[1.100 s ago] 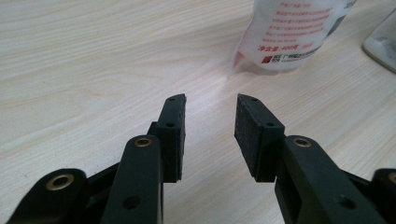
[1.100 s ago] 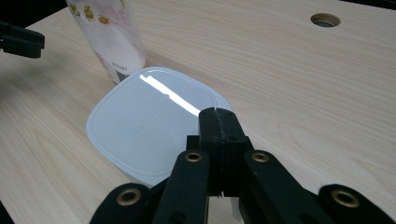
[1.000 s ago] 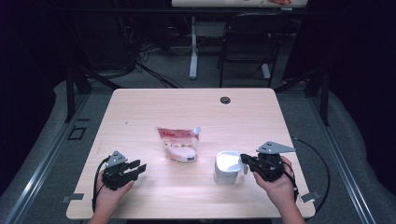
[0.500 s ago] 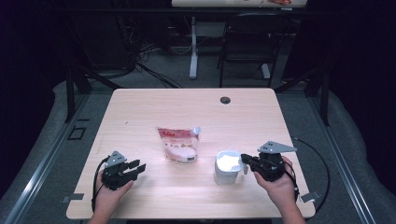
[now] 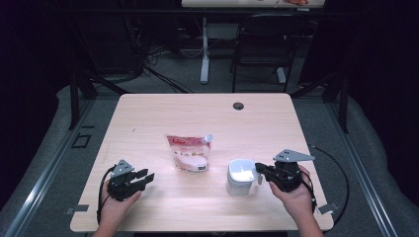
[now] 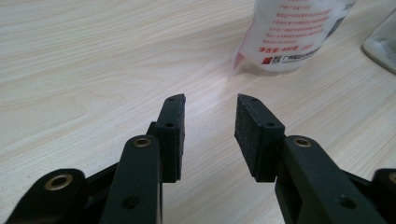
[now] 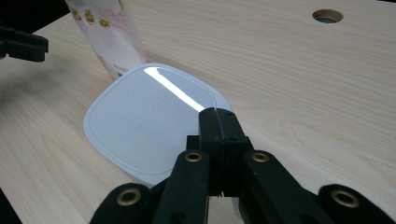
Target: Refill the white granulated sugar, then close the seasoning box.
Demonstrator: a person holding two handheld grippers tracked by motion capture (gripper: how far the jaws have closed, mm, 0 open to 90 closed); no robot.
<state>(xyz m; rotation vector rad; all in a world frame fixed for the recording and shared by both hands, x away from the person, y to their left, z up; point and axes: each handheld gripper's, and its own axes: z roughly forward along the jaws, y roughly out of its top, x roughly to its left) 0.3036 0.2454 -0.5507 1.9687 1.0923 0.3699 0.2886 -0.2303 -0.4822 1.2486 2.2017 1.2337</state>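
Right claw (image 7: 219, 114) was pressed together with nothing between the pads, its tip hovering over the lid's near edge on the white tub (image 5: 241, 175). That tub sat at about 5 o'clock on the table (image 5: 148, 113), just beside the pouch (image 5: 189, 153). Left claw (image 5: 143, 176) was spread and empty at 7 o'clock, aimed toward the pouch.

My guess at doing it well: brace the tub with the left before prying, then work the closed tip under the lid's lip instead of pushing down on top.

Right claw view showed the lid's raised rim and faint lettering. High view gave the overall layout, plus the grommet hole (image 5: 238, 105) at 12.
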